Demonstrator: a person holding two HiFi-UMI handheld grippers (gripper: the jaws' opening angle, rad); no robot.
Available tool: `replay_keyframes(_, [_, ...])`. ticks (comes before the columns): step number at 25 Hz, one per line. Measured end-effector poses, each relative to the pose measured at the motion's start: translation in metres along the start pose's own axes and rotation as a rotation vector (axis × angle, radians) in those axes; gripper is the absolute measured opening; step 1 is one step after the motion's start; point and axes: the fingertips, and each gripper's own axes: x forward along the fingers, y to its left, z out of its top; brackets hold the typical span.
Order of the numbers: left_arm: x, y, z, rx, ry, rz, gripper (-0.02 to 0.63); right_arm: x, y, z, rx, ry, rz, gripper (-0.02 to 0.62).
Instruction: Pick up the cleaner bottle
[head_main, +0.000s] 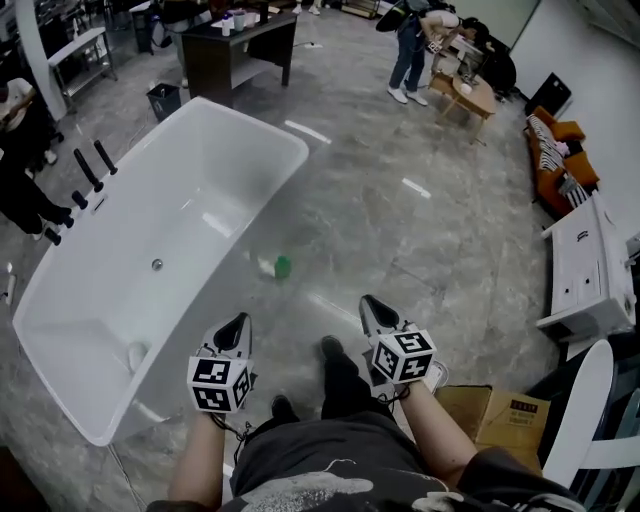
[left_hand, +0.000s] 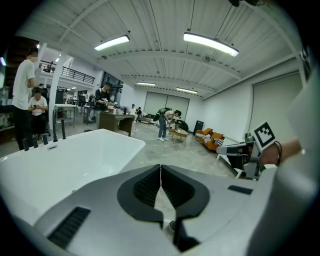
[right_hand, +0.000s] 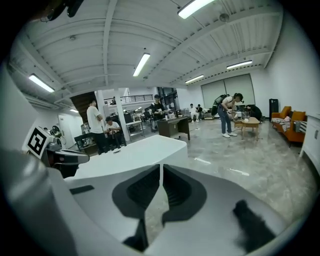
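The cleaner bottle (head_main: 276, 267), pale with a green cap, lies on its side on the grey floor beside the white bathtub (head_main: 250, 140). It shows only in the head view. My left gripper (head_main: 237, 326) is held low at the bottom left, well short of the bottle, its jaws shut with nothing between them. My right gripper (head_main: 372, 306) sits to the right of it, also shut and empty. In the left gripper view the left gripper (left_hand: 160, 168) has its tips touching over the bathtub (left_hand: 75, 160). The right gripper (right_hand: 161, 169) in its own view is closed the same way.
The person's legs and dark shoes (head_main: 332, 350) stand between the grippers. A cardboard box (head_main: 500, 415) and a white cabinet (head_main: 590, 270) are at the right. A dark desk (head_main: 235, 50) and people (head_main: 410, 50) stand far back. An orange sofa (head_main: 555, 160) is at the right wall.
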Motion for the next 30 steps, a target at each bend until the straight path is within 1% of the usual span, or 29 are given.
replay_keyframes(3, [0.023, -0.001, 0.009, 0.004, 0.004, 0.044, 0.015, 0.035, -0.012, 0.01, -0.024, 0.012, 0.07, 0.029])
replay_keyframes(6, [0.05, -0.003, 0.015, 0.001, 0.021, 0.094, 0.015, 0.07, -0.034, 0.014, -0.02, 0.046, 0.128, 0.029])
replay_keyframes(8, [0.07, -0.002, 0.019, -0.024, 0.028, 0.126, 0.015, 0.095, -0.049, 0.017, -0.027, 0.072, 0.168, 0.029])
replay_keyframes(10, [0.093, -0.001, 0.023, -0.048, 0.042, 0.153, 0.015, 0.122, -0.065, 0.022, -0.056, 0.096, 0.208, 0.029])
replay_keyframes(14, [0.142, -0.006, 0.027, -0.073, 0.085, 0.199, 0.015, 0.169, -0.095, 0.026, -0.079, 0.158, 0.299, 0.029])
replay_keyframes(17, [0.171, -0.008, 0.03, -0.113, 0.08, 0.235, 0.015, 0.198, -0.113, 0.023, -0.084, 0.201, 0.355, 0.029])
replay_keyframes(20, [0.191, -0.002, 0.032, -0.134, 0.072, 0.27, 0.015, 0.226, -0.119, 0.024, -0.09, 0.208, 0.405, 0.028])
replay_keyframes(23, [0.206, 0.006, 0.026, -0.132, 0.075, 0.282, 0.015, 0.248, -0.117, 0.022, -0.123, 0.218, 0.41, 0.028])
replay_keyframes(26, [0.215, 0.011, 0.017, -0.151, 0.062, 0.271, 0.015, 0.26, -0.109, 0.018, -0.142, 0.218, 0.406, 0.029])
replay_keyframes(30, [0.216, 0.017, -0.015, -0.165, 0.066, 0.264, 0.015, 0.26, -0.093, -0.007, -0.125, 0.227, 0.397, 0.028])
